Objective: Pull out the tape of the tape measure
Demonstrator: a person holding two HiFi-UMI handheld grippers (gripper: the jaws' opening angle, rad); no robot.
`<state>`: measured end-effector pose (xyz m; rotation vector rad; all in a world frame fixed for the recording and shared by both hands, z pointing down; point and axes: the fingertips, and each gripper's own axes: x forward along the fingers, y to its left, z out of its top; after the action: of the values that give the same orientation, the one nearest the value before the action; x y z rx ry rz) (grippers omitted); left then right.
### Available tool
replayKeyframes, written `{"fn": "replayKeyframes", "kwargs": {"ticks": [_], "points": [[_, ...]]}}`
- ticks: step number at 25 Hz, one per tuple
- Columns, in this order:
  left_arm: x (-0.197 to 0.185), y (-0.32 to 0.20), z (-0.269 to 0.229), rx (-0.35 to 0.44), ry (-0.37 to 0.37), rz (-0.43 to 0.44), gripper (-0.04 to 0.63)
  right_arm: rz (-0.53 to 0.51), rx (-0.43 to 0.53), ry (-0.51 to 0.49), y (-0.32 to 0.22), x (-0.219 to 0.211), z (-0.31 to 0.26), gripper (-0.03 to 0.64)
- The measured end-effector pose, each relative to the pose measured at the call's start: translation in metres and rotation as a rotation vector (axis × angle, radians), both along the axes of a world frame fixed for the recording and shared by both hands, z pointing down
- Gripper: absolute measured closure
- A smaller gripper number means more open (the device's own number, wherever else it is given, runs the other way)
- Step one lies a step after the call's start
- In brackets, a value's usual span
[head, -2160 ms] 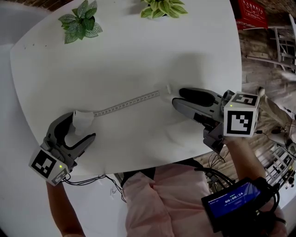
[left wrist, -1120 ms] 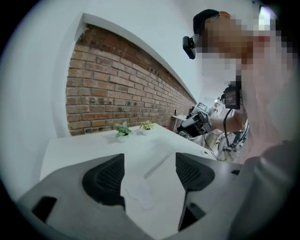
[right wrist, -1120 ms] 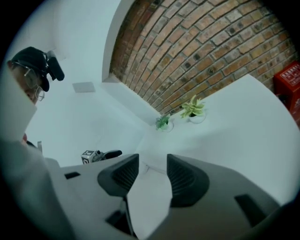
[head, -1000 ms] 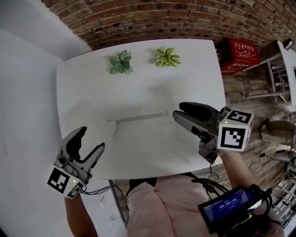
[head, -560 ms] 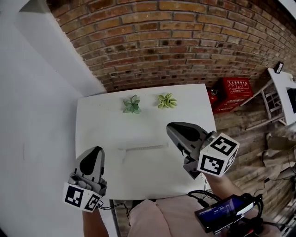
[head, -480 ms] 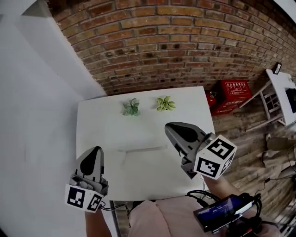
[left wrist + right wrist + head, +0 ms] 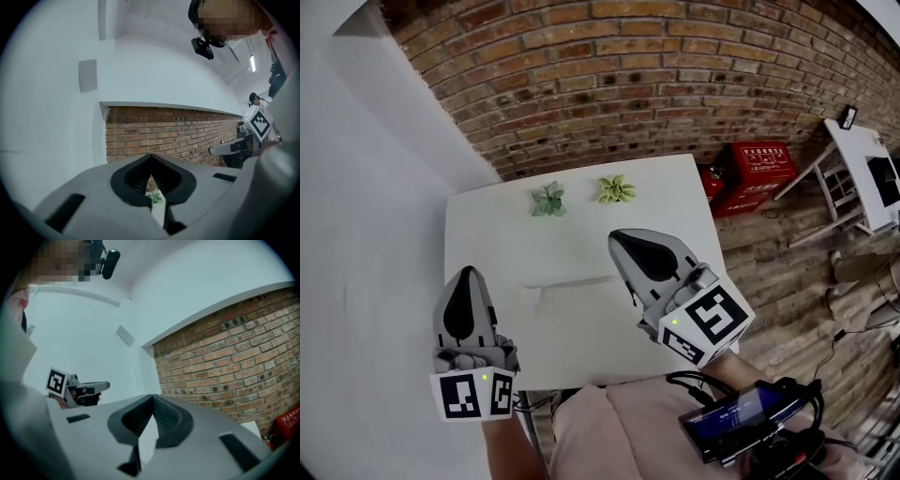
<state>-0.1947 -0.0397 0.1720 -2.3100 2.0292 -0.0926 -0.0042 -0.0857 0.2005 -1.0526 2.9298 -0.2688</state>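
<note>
My left tool point(image 7: 467, 277) is fully closed with nothing in it: in the left gripper view its two dark ribbed pads meet at their tips point(image 7: 151, 161), and only a narrow slit stays open lower down, through which a bit of green plant point(image 7: 155, 197) shows. My right tool point(image 7: 619, 246) is the same, pads pressed tip to tip point(image 7: 152, 401) and gripping nothing. Both tools are held up off the white desk point(image 7: 487, 225) and point level towards the brick wall point(image 7: 675, 84), the left one by the desk's near left corner, the right one over its near right part. The tape measure point(image 7: 572, 282) lies flat on the desk below and between the two tools. Its tape is drawn out in a thin pale strip that runs from ahead of my left tool across to just beside my right tool's tip, and neither tool touches it. Its case at the strip's left end is too faint to make out. Beyond the tape, towards the far edge of the desk, stand two small leafy plants, one ahead of my left tool point(image 7: 548, 200) and one nearer my right tool point(image 7: 617, 188). A red crate point(image 7: 755, 169) sits on the floor off to the right of my right tool.
</note>
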Motion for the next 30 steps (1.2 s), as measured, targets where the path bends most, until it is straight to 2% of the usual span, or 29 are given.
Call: {"fn": "replayKeyframes", "kwargs": {"ticks": [12,30], "points": [[0.019,0.021,-0.006,0.017,-0.002,0.017,0.589,0.03,0.056,0.009,0.02,0.004,-0.012,0.612],[0.024,0.032,-0.002,-0.002,-0.004,0.015,0.589,0.032,0.065,-0.005,0.026,0.002,-0.019,0.612]]}}
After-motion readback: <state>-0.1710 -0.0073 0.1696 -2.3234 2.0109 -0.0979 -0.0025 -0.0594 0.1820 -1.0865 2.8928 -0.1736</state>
